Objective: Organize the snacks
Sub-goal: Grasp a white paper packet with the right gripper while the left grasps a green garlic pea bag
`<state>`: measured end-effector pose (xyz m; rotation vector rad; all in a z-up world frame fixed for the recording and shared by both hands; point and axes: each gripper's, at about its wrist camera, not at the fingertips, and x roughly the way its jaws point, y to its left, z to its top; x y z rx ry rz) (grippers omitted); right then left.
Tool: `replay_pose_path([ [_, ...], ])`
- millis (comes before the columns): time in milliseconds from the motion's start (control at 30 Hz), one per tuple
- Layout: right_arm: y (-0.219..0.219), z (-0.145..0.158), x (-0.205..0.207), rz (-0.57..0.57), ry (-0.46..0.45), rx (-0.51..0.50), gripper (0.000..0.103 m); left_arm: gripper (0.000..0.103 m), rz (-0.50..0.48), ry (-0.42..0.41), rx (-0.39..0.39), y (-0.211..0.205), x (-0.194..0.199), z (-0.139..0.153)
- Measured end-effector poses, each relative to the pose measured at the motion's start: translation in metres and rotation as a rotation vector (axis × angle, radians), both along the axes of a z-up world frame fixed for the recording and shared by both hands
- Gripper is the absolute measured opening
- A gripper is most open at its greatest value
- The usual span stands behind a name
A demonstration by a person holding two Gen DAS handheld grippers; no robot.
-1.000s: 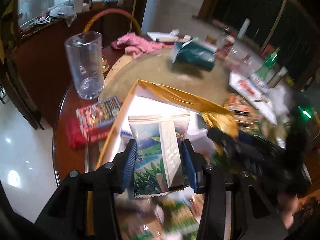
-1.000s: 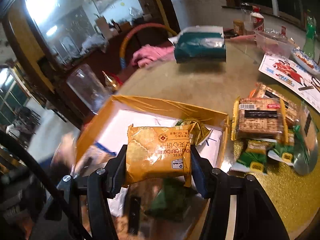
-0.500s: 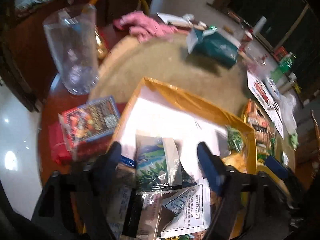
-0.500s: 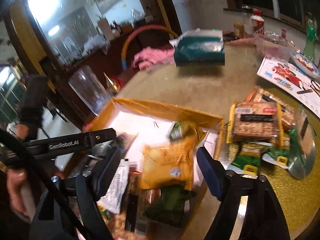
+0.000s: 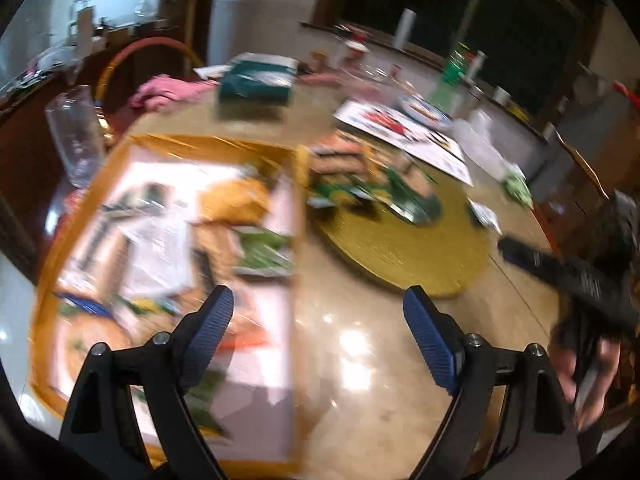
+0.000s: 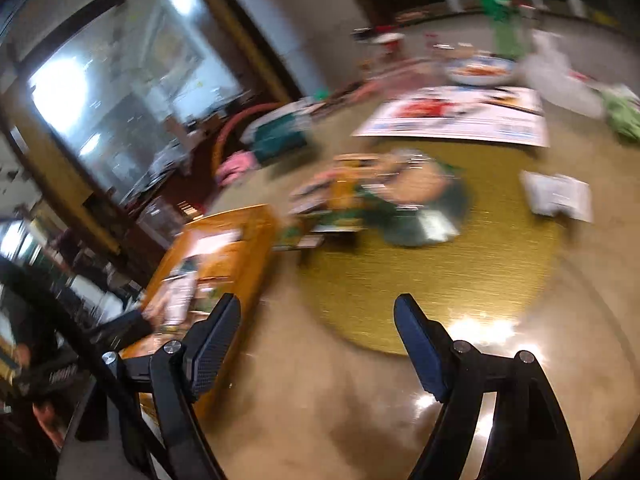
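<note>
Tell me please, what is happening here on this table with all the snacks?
A person with a gripper in each hand is sorting snack packets into the yellow box. The left gripper and the right gripper have just been opening; both are open with nothing between the fingers. Several packets lie in the box. A loose pile of snacks waits at the edge of the gold mat. Both views are blurred.

Left claw (image 5: 318, 308) gapes empty beside the snack-filled box (image 5: 96, 172).
</note>
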<state>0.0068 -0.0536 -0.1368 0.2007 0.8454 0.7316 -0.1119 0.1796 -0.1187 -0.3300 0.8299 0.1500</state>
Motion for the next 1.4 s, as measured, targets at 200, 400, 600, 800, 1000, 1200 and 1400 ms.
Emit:
replay_pose_path([
  [200, -0.066, -0.006, 0.075, -0.171, 0.078, -0.058, 0.079, 0.087, -0.043, 0.033, 0.016, -0.036, 0.01, -0.002],
  [400, -0.089, -0.034, 0.141, -0.284, 0.172, -0.098, 0.079, 0.087, -0.05, 0.044, 0.035, -0.048, 0.004, -0.002],
  [600, -0.069, -0.045, 0.164, -0.318, 0.177, -0.137, 0.079, 0.087, -0.037, 0.059, 0.046, -0.047, -0.004, -0.007],
  [800, -0.025, -0.047, 0.159, -0.355, 0.098, -0.368, 0.072, 0.087, -0.015, 0.05, 0.029, -0.04, -0.007, -0.006],
  [1000, -0.025, -0.049, 0.119, -0.315, 0.034, -0.446, 0.058, 0.087, -0.008, 0.047, 0.029, -0.03, 0.002, -0.005],
  [1200, -0.039, -0.052, 0.045, -0.249, 0.017, -0.407, 0.046, 0.087, -0.029, 0.053, 0.033, -0.018, 0.05, 0.002],
  [1400, -0.055, -0.055, -0.009, -0.241, 0.019, -0.308, 0.042, 0.077, -0.018, 0.127, 0.074, 0.002, 0.141, -0.005],
])
